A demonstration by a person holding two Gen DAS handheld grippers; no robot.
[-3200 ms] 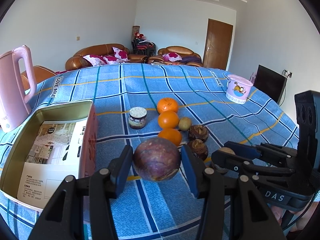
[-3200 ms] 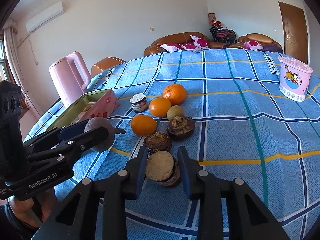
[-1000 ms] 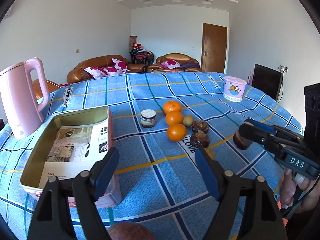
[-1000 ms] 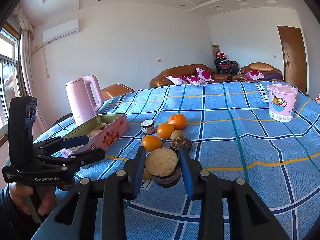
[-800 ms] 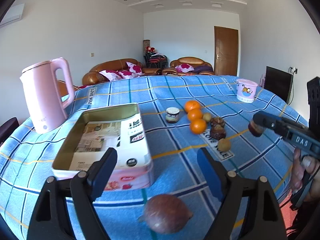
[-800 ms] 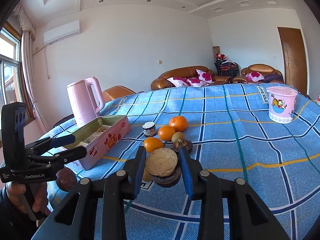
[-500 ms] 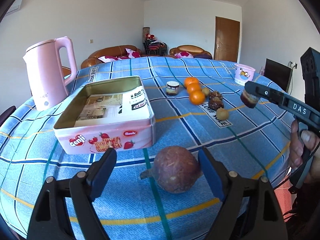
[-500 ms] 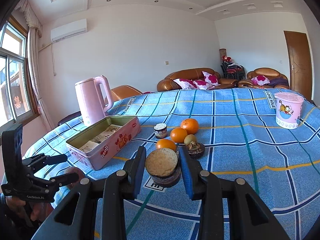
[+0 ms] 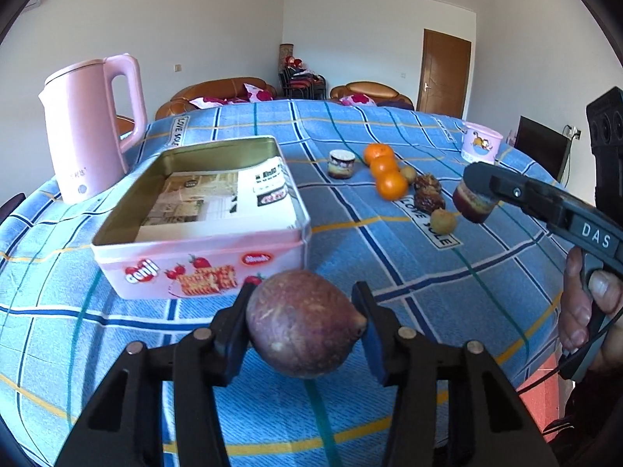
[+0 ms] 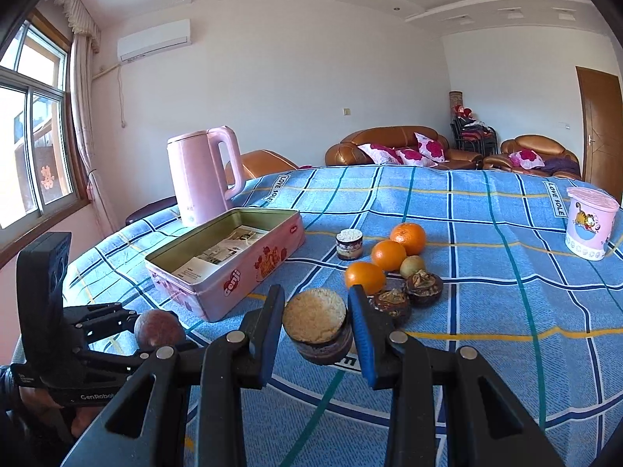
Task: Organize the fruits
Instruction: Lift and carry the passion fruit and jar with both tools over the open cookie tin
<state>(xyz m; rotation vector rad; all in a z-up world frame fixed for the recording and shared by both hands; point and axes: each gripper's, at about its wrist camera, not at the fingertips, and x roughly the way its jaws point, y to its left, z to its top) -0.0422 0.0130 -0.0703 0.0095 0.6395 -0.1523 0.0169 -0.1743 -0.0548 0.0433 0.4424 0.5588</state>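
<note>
Left wrist view: the left tool (image 9: 301,325) is clamped on a purple passion fruit (image 9: 303,323), held above the near table (image 9: 428,272) edge, just in front of the pink tin (image 9: 202,225).

Right wrist view: the right tool (image 10: 316,329) grips a cut mangosteen half (image 10: 317,325), raised near the oranges (image 10: 387,255).

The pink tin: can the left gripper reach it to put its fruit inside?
Probably yes. The left gripper holds the purple fruit just before the pink tin, which is open on top, with nothing between them.
</note>
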